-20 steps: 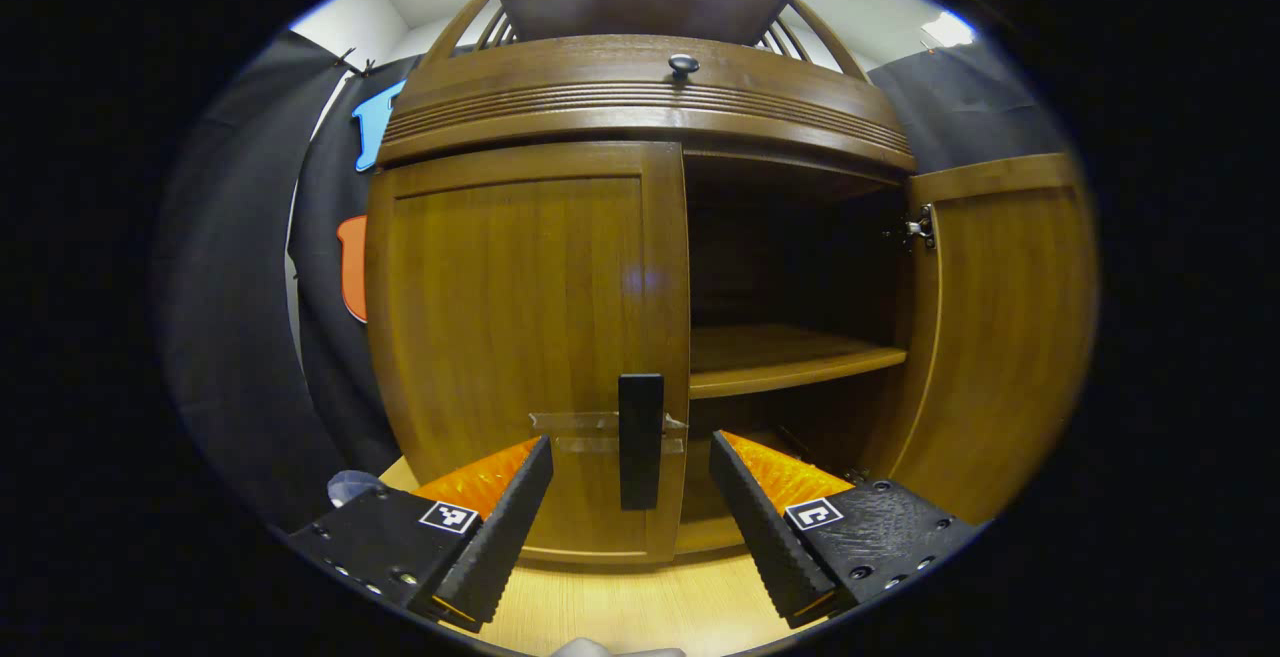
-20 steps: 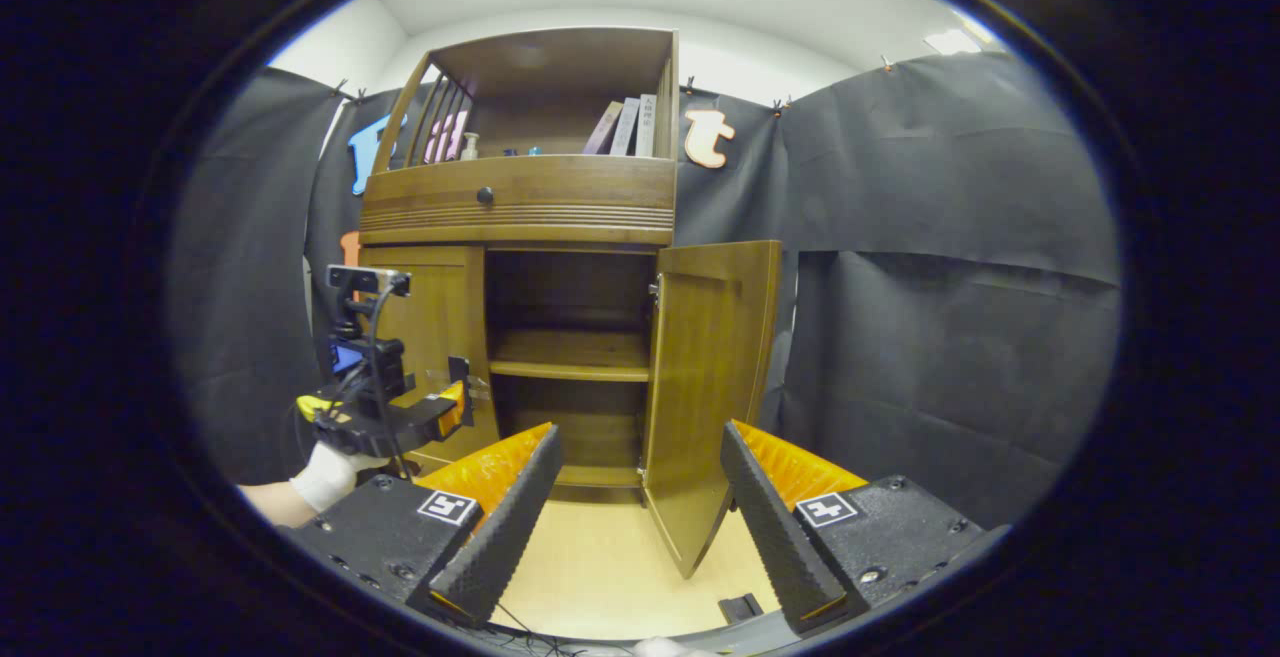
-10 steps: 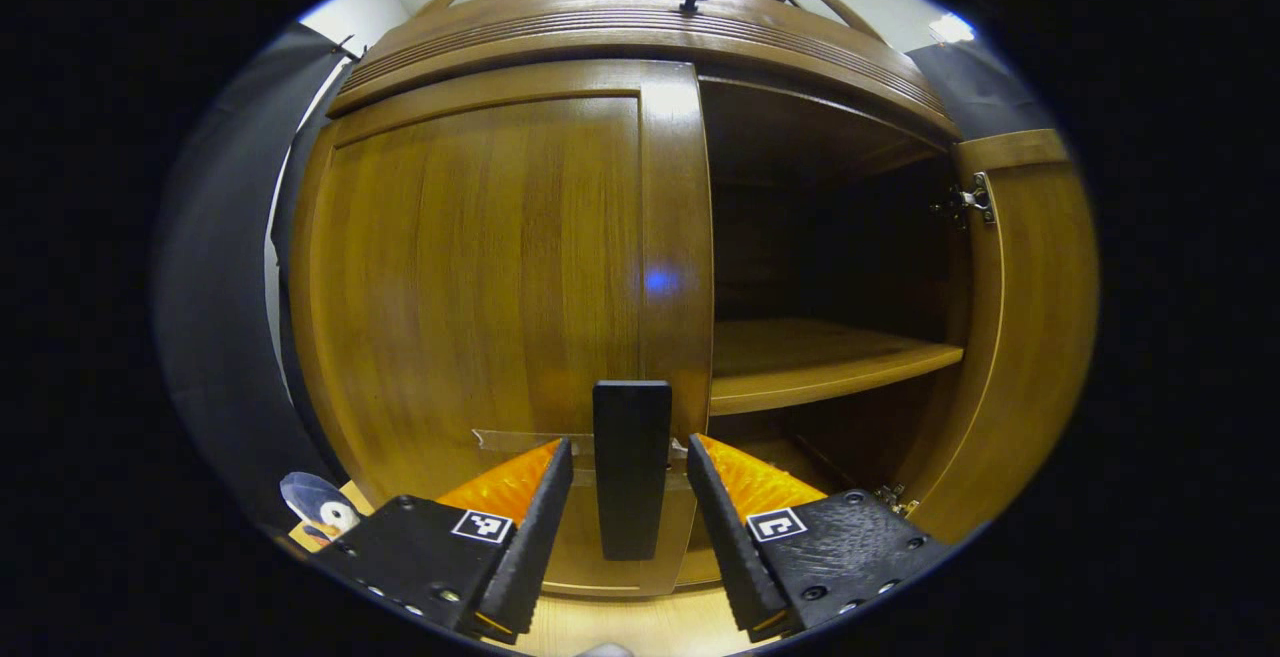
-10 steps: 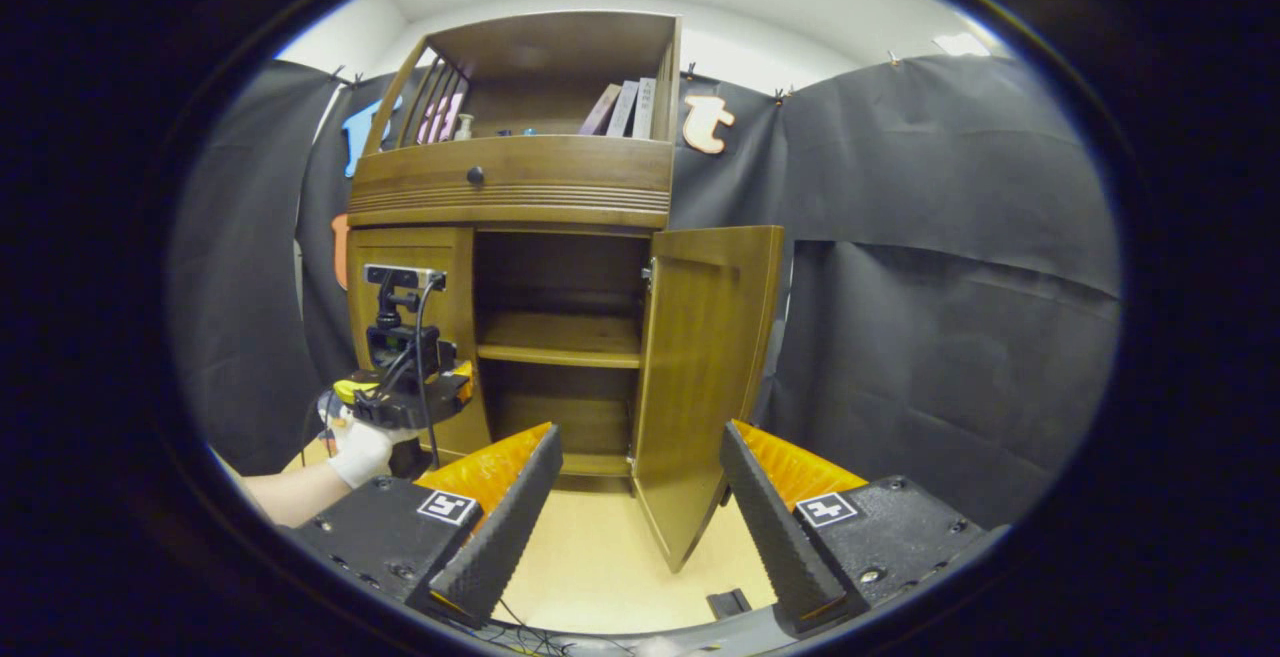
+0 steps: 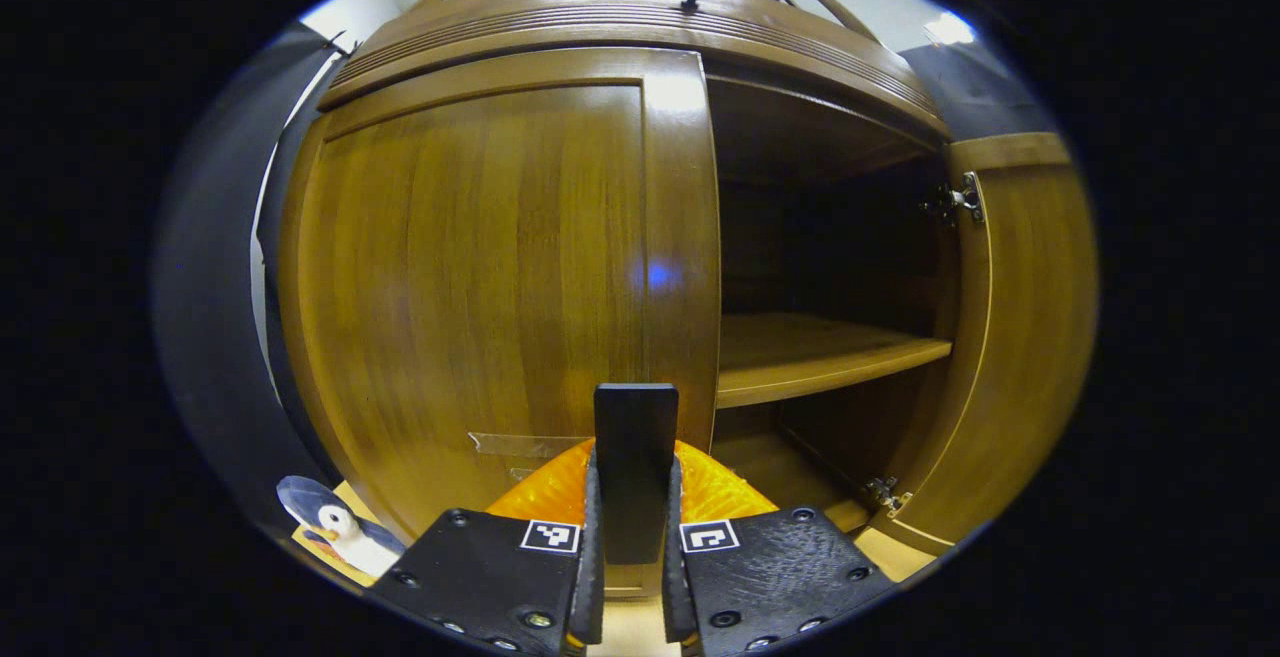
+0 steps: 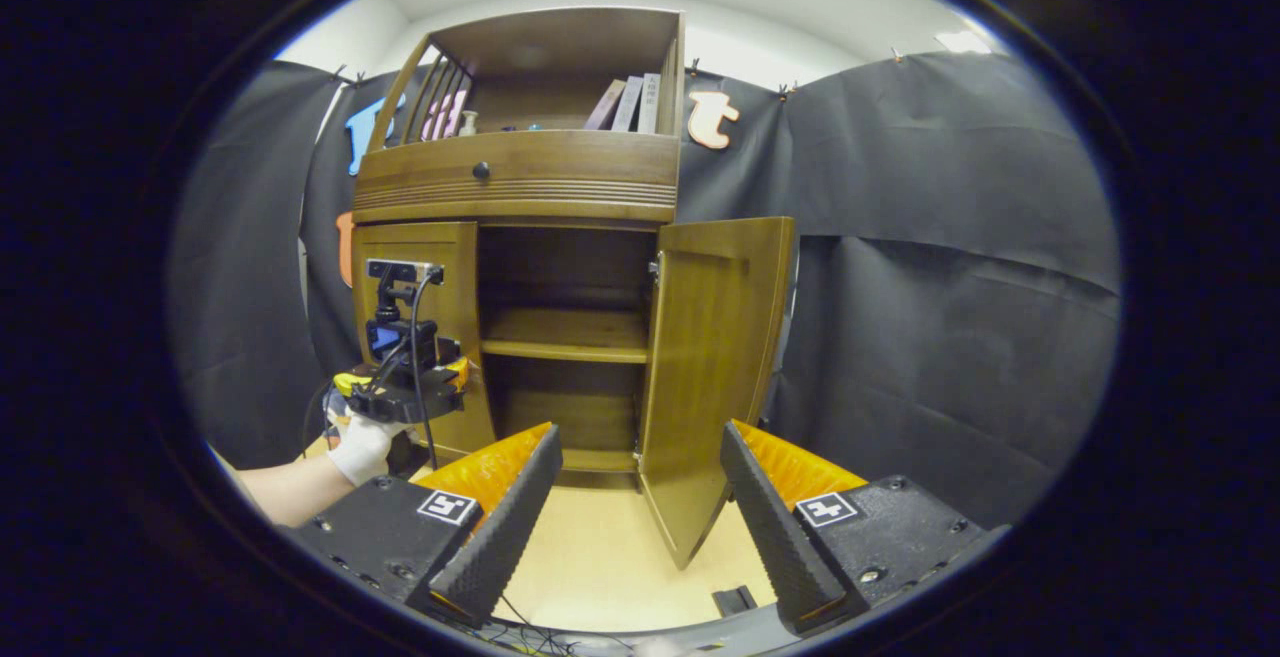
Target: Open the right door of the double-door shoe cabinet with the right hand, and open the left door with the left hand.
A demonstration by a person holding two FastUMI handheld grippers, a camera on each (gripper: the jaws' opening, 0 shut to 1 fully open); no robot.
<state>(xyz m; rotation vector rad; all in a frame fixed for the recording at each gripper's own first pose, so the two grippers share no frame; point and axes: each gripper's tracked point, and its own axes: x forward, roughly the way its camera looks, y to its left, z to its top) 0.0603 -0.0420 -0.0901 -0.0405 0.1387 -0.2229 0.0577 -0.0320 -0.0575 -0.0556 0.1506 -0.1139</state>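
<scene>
The wooden shoe cabinet (image 6: 520,187) stands against the booth wall. Its right door (image 6: 712,367) hangs wide open, showing a bare shelf (image 5: 820,352) inside. The left door (image 5: 480,277) lies flush with the cabinet front. A flat black handle (image 5: 634,437) sticks out near that door's inner edge, and my left gripper (image 5: 632,557) is shut on it, both fingers pressing its sides. In the right gripper view the left gripper (image 6: 455,377) shows at the left door, held by a gloved hand (image 6: 357,442). My right gripper (image 6: 640,517) stands open, back from the cabinet, holding nothing.
A drawer with a small knob (image 6: 481,170) sits above the doors, and books (image 6: 628,103) stand on the top shelf. A penguin figure (image 5: 335,527) rests on the floor at the cabinet's left foot. Light wooden floor (image 6: 590,557) lies before the cabinet; cables trail near my right gripper.
My left gripper moved in on the left door's handle and closed onto it. The right gripper stayed open and shifted only slightly; the right door remained open.
</scene>
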